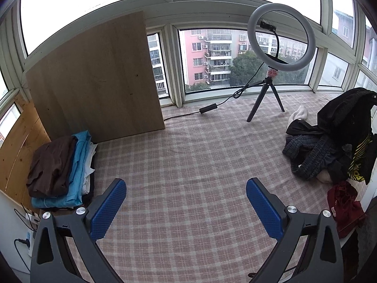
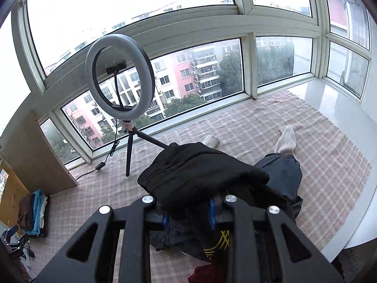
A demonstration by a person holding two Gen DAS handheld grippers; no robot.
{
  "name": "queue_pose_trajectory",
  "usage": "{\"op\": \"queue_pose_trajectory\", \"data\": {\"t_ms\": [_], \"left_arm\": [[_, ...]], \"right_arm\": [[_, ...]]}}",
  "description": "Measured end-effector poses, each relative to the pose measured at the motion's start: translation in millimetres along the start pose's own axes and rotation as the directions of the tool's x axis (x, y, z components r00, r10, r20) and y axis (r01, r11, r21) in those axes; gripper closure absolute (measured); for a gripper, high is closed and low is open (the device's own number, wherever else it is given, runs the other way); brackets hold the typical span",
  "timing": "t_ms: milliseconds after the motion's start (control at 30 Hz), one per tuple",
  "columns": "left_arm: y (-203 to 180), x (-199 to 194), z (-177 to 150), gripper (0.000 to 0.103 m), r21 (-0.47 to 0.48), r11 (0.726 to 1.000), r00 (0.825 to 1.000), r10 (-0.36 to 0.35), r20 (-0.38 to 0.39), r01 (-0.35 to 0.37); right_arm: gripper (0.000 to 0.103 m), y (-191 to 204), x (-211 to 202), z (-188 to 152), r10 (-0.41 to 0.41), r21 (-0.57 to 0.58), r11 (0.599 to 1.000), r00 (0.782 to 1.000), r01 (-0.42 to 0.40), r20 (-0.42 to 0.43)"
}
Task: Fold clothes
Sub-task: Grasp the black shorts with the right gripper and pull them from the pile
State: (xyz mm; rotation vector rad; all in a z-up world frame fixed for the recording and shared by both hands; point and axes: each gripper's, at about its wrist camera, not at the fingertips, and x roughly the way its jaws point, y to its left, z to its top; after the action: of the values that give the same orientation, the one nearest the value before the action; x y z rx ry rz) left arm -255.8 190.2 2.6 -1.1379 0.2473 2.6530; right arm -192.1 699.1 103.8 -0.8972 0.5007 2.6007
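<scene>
Your right gripper (image 2: 188, 214) is pinched tight on a black knit garment (image 2: 202, 176), which drapes over its blue pads, lifted above the heap of dark unfolded clothes (image 1: 329, 146) on the pink plaid cloth (image 1: 188, 165). Your left gripper (image 1: 186, 202) hovers spread wide with nothing between its fingers. Left of it sits a folded stack, brown on blue on white (image 1: 63, 169), beside an upright wooden board (image 1: 94, 80). A white ring light on a black tripod (image 1: 280, 44) stands by the window.
</scene>
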Motion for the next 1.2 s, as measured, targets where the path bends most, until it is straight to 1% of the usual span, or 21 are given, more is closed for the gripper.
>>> {"op": "queue_pose_trajectory", "data": {"t_ms": [133, 200, 267, 367, 400, 467, 533, 600, 633, 667, 700, 733, 767, 800, 833, 900, 933, 967, 1033, 1100, 1200], "left_arm": [[33, -19, -5, 0.001, -0.022, 1.0, 0.999, -0.01, 0.049, 0.011], [54, -29, -10, 0.001, -0.042, 0.999, 0.998, -0.004, 0.069, 0.007], [75, -39, -16, 0.001, -0.06, 0.998, 0.997, 0.008, 0.083, -0.003], [106, -47, -25, 0.001, -0.081, 0.996, 0.995, 0.048, 0.092, -0.041], [116, -49, -28, 0.001, -0.088, 0.995, 0.994, 0.062, 0.094, -0.054], [132, -46, -37, 0.001, -0.092, 0.994, 0.994, 0.074, 0.076, -0.067], [148, -42, -47, 0.001, -0.093, 0.993, 0.995, 0.084, 0.055, -0.079], [164, -37, -57, 0.001, -0.095, 0.991, 0.995, 0.094, 0.033, -0.09], [166, -32, -62, 0.001, -0.085, 0.992, 0.995, 0.093, 0.018, -0.091], [168, -26, -66, 0.001, -0.072, 0.993, 0.996, 0.091, 0.001, -0.091], [166, -17, -69, 0.001, -0.057, 0.995, 0.996, 0.084, -0.019, -0.085], [164, -8, -73, 0.001, -0.04, 0.996, 0.996, 0.076, -0.041, -0.077], [161, 3, -74, 0.001, -0.026, 0.998, 0.996, 0.064, -0.063, -0.065], [155, 14, -74, 0.001, -0.011, 0.999, 0.996, 0.042, -0.084, -0.043], [148, 25, -73, 0.001, 0.005, 1.0, 0.994, 0.017, -0.105, -0.016], [129, 51, -66, 0.001, 0.041, 0.998, 0.99, -0.03, -0.137, 0.036], [117, 63, -58, 0.001, 0.072, 0.995, 0.988, -0.054, -0.146, 0.065], [103, 74, -49, 0.001, 0.107, 0.99, 0.985, -0.078, -0.154, 0.095], [76, 96, -31, 0.001, 0.176, 0.972, 0.977, -0.125, -0.172, 0.155], [45, 118, -17, 0.001, 0.256, 0.942, 0.966, -0.171, -0.197, 0.219], [-13, 152, -5, 0.001, 0.4, 0.859, 0.939, -0.233, -0.252, 0.32]], "right_arm": [[0.08, 111, -54, 36, 0.134, -0.16, 0.979, 0.989, -0.123, 0.058], [0.08, 176, -73, 34, 0.198, -0.251, 0.952, 0.978, -0.176, 0.066], [0.08, 224, -85, 28, 0.287, -0.287, 0.921, 0.957, -0.265, 0.037], [0.08, 297, -102, 17, 0.413, -0.335, 0.856, 0.911, -0.393, -0.014], [0.08, 316, -100, 8, 0.426, -0.346, 0.844, 0.904, -0.41, -0.033], [0.079, 348, -85, -14, 0.366, -0.404, 0.844, 0.929, -0.353, -0.047], [0.079, 356, -49, -35, 0.298, -0.399, 0.859, 0.947, -0.32, -0.117], [0.079, 327, 12, -58, 0.176, -0.352, 0.905, 0.963, -0.24, -0.204], [0.079, 312, 43, -69, 0.113, -0.331, 0.923, 0.962, -0.195, -0.249], [0.079, 284, 79, -89, -0.007, -0.339, 0.936, 0.954, -0.099, -0.298], [0.079, 257, 108, -111, -0.116, -0.35, 0.937, 0.924, -0.021, -0.365], [0.079, 230, 133, -132, -0.196, -0.353, 0.935, 0.878, 0.033, -0.437], [0.079, 202, 152, -150, -0.255, -0.345, 0.935, 0.831, 0.081, -0.494], [0.079, 181, 163, -161, -0.281, -0.331, 0.937, 0.806, 0.114, -0.52], [0.077, 167, 168, -167, -0.276, -0.31, 0.943, 0.803, 0.12, -0.528], [0.077, 149, 161, -171, -0.216, -0.238, 0.966, 0.825, 0.102, -0.522], [0.071, 150, 156, -169, -0.187, -0.217, 0.972, 0.842, 0.085, -0.506], [0.06, 151, 151, -166, -0.157, -0.197, 0.978, 0.858, 0.067, -0.489], [0.048, 158, 140, -163, -0.089, -0.158, 0.987, 0.882, 0.016, -0.462], [0.047, 168, 135, -163, -0.023, -0.131, 0.991, 0.893, -0.04, -0.45], [0.047, 180, 140, -178, 0.03, -0.097, 0.992, 0.894, -0.082, -0.447]]}}
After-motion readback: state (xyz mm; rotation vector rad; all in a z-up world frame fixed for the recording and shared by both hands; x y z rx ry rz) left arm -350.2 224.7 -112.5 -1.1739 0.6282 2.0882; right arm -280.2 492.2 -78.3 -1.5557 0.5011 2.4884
